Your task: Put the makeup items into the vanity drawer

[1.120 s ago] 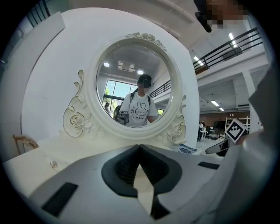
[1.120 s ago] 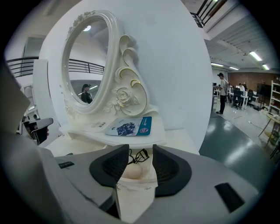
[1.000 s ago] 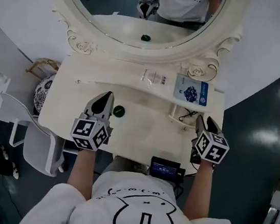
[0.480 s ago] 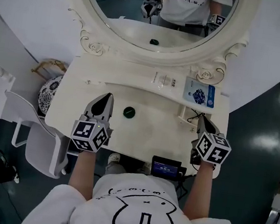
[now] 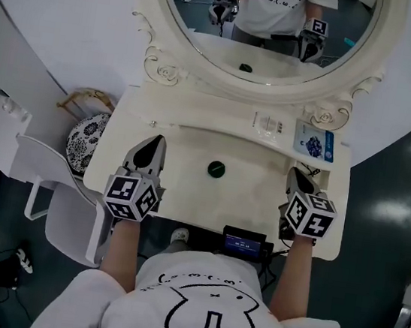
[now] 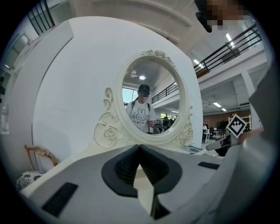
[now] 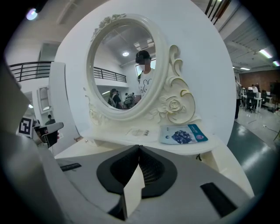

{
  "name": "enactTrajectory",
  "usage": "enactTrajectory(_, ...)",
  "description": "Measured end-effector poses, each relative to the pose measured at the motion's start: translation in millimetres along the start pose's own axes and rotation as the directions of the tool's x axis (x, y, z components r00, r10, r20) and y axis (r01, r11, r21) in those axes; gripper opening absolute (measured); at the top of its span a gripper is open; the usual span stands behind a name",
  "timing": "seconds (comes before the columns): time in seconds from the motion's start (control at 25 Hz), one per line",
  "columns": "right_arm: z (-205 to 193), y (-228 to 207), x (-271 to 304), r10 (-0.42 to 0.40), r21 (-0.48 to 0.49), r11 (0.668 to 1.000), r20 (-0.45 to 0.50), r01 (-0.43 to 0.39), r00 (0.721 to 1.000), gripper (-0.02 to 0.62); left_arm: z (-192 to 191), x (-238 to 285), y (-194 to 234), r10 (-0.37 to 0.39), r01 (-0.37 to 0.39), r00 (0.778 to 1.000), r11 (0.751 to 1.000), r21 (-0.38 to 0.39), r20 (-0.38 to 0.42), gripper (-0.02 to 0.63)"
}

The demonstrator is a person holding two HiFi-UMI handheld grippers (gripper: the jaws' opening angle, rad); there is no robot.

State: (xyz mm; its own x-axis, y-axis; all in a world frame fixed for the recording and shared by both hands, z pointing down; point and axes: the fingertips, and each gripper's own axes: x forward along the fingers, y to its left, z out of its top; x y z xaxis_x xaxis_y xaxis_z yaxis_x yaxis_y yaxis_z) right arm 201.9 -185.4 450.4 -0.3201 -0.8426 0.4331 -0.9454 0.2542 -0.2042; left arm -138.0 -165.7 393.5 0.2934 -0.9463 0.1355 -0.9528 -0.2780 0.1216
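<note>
Head view: L gripper (image 5: pixel 158 144) sits left of centre over the cream vanity top (image 5: pixel 185 198), jaws pressed together w/ nothing between; its own view shows the tips meeting. R gripper (image 5: pixel 295 176) is near the top's right edge, jaws likewise pressed together, empty. Small round dark-green pot (image 5: pixel 216 170) sits on the top approx mid-frame, between the two grippers & apart from both. On the raised shelf at the back, blue packet (image 5: pixel 314 144) lies flat at upper right, w/ white card (image 5: pixel 270 123) just left of it. Oval mirror (image 5: pixel 267 47) fills the top of frame, reflecting the person & both grippers. Small screen device (image 5: pixel 244 243) at the vanity's front edge, bottom centre. Patterned stool (image 5: pixel 88 134) & white chair (image 5: pixel 54 191) at frame left, beside the vanity
</note>
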Motion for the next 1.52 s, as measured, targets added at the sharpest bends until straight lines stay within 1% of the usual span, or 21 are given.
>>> enactTrajectory(0.2,-2.1,51.0,19.2,0.043,-0.03,0.999,-0.014,-0.043,0.999,-0.003,5.8,-19.8,42.3,0.024,-0.024,1.0,1.0,0.001,0.006,0.005)
enactTrajectory(0.4,-15.2,103.8,41.8,0.088,-0.097,0.991,-0.054,-0.093,0.995,-0.001,6.8,-37.8,80.1,0.05,-0.05,0.999,0.999,-0.002,0.007,0.005)
enactTrajectory(0.52,-24.7,127.8,53.2,0.121,-0.101,0.987,-0.072,-0.128,0.99,0.044,4.7,-46.3,96.5,0.059,-0.059,0.998,0.998,-0.001,0.003,0.005)
enactTrajectory(0.6,-33.4,137.3,59.8,0.129,-0.092,0.986,-0.091,-0.137,0.988,0.075,0.6,-50.5,105.8,0.063,-0.063,0.998,0.998,-0.003,-0.006,0.005)
enactTrajectory(0.72,-48.4,144.9,71.1,0.132,-0.084,0.986,-0.127,-0.144,0.983,0.122,-6.6,-53.6,116.9,0.071,-0.071,0.997,0.997,-0.009,-0.013,0.005)
enactTrajectory(0.76,-54.0,146.9,74.9,0.137,-0.082,0.985,-0.14,-0.149,0.981,0.126,-9.1,-53.7,119.4,0.073,-0.073,0.997,0.997,-0.013,-0.013,0.005)
enactTrajectory(0.92,-78.5,151.0,90.0,0.143,-0.081,0.984,-0.193,-0.161,0.971,0.126,-21.3,-51.4,123.5,0.071,-0.072,0.997,0.997,-0.02,-0.022,0.005)
enactTrajectory(1.12,-106.1,144.9,106.9,0.122,-0.081,0.986,-0.251,-0.147,0.96,0.127,-36.6,-45.7,127.0,0.068,-0.069,0.997,0.997,-0.025,-0.048,0.005)
enactTrajectory(1.44,-126.3,144.4,131.7,0.148,-0.072,0.981,-0.312,-0.179,0.938,0.127,-61.8,-31.5,131.8,0.076,-0.081,0.993,0.995,-0.052,-0.092,0.005)
enactTrajectory(1.52,-128.9,145.5,135.5,0.148,-0.095,0.977,-0.328,-0.189,0.933,0.127,-64.5,-29.3,133.6,0.08,-0.087,0.992,0.994,-0.064,-0.097,0.005)
